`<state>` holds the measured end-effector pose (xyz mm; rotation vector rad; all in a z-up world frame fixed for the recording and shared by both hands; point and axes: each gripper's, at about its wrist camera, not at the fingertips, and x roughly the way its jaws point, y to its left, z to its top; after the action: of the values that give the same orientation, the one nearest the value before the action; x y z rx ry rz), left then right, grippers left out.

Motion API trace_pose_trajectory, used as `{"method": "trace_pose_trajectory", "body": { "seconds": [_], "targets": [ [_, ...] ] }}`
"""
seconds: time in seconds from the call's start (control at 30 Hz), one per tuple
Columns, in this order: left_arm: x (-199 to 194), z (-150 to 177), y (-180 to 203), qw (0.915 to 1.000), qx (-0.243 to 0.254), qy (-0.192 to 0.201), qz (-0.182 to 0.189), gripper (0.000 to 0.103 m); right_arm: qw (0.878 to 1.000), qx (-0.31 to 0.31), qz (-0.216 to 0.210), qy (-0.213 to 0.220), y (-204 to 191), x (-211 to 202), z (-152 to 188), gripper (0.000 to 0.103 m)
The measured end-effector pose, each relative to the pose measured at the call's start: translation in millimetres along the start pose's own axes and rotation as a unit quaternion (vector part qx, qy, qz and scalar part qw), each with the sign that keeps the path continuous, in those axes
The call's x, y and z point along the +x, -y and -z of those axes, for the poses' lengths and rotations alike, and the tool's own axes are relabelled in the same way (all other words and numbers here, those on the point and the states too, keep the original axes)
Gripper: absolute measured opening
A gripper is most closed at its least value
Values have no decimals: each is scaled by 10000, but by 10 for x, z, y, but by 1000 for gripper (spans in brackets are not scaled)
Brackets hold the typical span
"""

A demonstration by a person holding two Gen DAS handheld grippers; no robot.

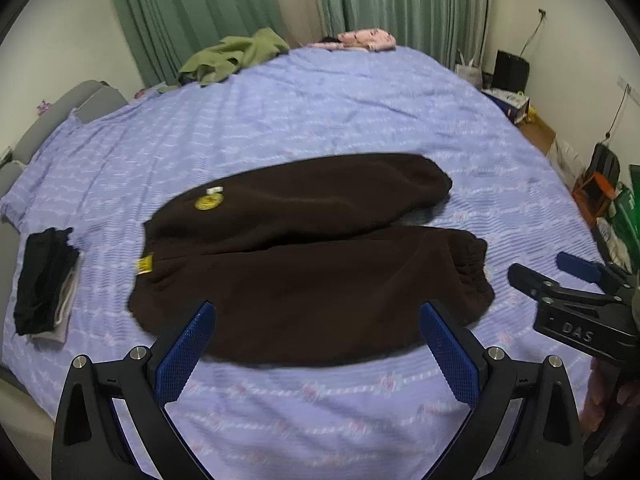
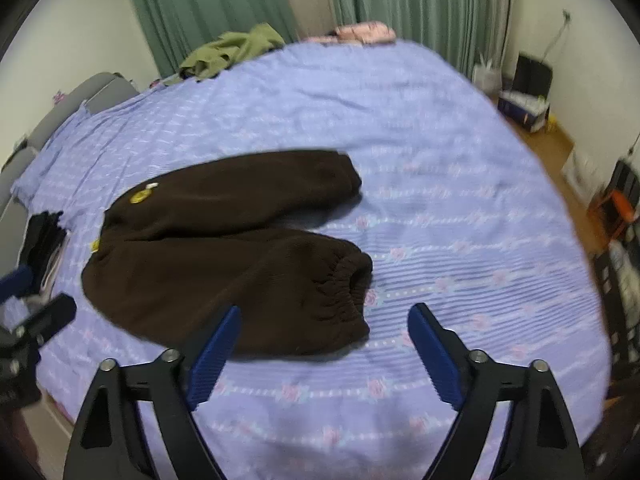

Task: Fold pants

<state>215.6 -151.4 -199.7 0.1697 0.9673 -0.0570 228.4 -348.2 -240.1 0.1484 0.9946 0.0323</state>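
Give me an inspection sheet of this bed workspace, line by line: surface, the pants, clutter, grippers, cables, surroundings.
Surface: bed with a purple patterned sheet, lightly wrinkled.
Job's things: brown pants lie flat and unfolded, legs side by side, cuffs to the right, waist to the left; yellow badge on the far leg.
Clutter: folded dark pile at the left edge; green garment and pink garment at the far edge.
Grippers: left gripper open at the near leg's edge, holding nothing; right gripper open near the cuff, holding nothing.
Cables: thin cords run up the right wall.
Surroundings: green curtains, boxes and bags on the floor to the right.
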Motion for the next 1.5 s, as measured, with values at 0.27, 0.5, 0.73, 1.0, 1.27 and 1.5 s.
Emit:
{"method": "trace_pose_trajectory", "body": {
  "seconds": [0.27,0.5,0.73,1.0,1.27,1.5],
  "targets": [
    [707,-20,329,9988,115,-478,-7,103,9978,291,-194,-569,256,983,3,71],
    [871,42,450,9974,162,-697,94,103,9905,777,-654,-931,413,1395,87,29],
    [905,63,470,9970,163,-731,178,103,9892,1056,-681,-755,599,900,205,25],
    [1022,0,348,9973,82,-721,87,103,9939,753,-142,-793,541,830,193,65],
    [1141,-520,77,9998,-29,-104,-189,103,9969,316,7,727,425,678,-792,75],
    [1417,-730,-66,9993,-121,-86,-340,103,9971,631,-426,56,459,1805,-1425,54]
  ]
}}
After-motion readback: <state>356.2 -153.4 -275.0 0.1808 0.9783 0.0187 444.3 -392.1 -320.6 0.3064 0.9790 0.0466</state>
